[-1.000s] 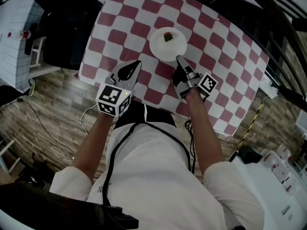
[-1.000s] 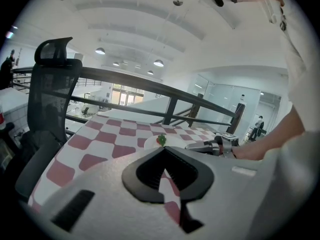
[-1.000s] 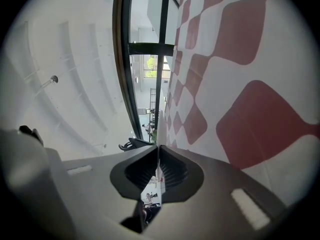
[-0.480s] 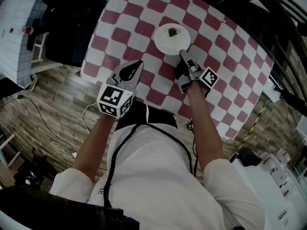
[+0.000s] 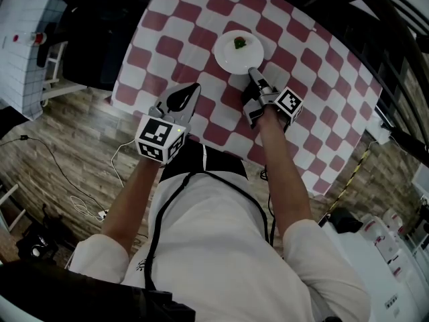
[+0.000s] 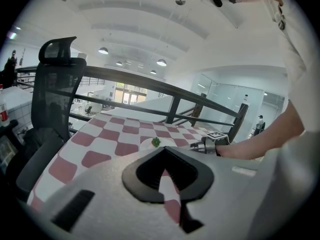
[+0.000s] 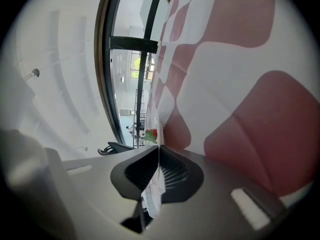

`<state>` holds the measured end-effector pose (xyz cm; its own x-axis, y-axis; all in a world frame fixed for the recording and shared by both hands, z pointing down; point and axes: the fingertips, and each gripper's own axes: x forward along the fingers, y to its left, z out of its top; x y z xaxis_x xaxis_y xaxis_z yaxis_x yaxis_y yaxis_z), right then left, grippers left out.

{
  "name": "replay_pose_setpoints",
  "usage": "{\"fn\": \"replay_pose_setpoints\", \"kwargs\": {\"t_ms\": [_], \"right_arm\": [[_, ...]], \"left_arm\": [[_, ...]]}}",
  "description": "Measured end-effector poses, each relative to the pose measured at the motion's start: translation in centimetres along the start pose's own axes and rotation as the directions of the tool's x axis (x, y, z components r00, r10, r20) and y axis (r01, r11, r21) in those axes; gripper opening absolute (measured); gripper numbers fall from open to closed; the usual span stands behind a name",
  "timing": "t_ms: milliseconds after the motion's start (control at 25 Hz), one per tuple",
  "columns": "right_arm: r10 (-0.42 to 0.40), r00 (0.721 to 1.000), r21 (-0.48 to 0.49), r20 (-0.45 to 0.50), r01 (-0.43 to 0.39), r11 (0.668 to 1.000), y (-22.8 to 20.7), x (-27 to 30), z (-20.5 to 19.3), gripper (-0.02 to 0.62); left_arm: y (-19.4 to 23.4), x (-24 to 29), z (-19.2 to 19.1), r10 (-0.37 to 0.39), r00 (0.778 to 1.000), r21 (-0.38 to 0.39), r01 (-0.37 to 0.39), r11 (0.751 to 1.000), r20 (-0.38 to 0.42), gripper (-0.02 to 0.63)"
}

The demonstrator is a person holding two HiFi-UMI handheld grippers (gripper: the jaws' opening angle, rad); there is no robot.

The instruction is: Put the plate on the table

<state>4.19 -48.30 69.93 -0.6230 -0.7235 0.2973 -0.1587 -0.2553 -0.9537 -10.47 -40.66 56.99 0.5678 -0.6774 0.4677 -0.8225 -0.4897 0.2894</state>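
Item under inspection: 1 white plate (image 5: 232, 60) carrying a small red-and-green garnish (image 5: 239, 43). It sits over the checked cloth of the table (image 5: 175, 33), roughly at the middle of the top and well in from the near edge where the person stands. The right gripper (image 5: 253, 74) reaches in from that near edge, and its tongs are clenched on the rim of the plate nearest the person. In the right gripper view the thin white edge runs straight between the 2 pads, with the cloth close alongside. The left gripper (image 5: 193, 88) hangs above the near edge of the table, well apart from the plate. Its tongs are closed together with nothing between them, and only cloth shows through the gap behind the tips. It takes no part in the handling. Progress, as judged: the carry to the table appears complete or very nearly so, since the plate is level and very low over the cloth. No view settles whether its underside is fully seated or a sliver of gap remains. Outstanding: confirm full contact with the cloth, let go of the rim, and draw the right gripper back toward the near edge without dragging the plate or tipping the garnish.
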Motion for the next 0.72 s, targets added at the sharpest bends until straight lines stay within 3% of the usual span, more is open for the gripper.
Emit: {"fn": "replay_pose_setpoints", "kwargs": {"t_ms": [400,640,720], "right_arm": [[-0.151,0.987,0.000,0.048,0.151,0.989,-1.4,0.4,0.5,0.026],[-0.196,0.978,-0.018,0.072,0.197,0.980,-1.3,0.4,0.7,0.025],[-0.186,0.980,-0.037,0.069,0.188,0.981,-1.0,0.6,0.7,0.054]], "left_arm": [[-0.3,-0.5,-0.1,0.001,1.000,-0.001,-0.001,1.000,0.000,0.008],[0.0,-1.4,-0.1,0.015,1.000,-0.001,-0.015,1.000,0.003,0.008],[-0.1,-1.6,-0.1,0.015,1.000,-0.001,-0.015,1.000,0.005,0.008]]}}
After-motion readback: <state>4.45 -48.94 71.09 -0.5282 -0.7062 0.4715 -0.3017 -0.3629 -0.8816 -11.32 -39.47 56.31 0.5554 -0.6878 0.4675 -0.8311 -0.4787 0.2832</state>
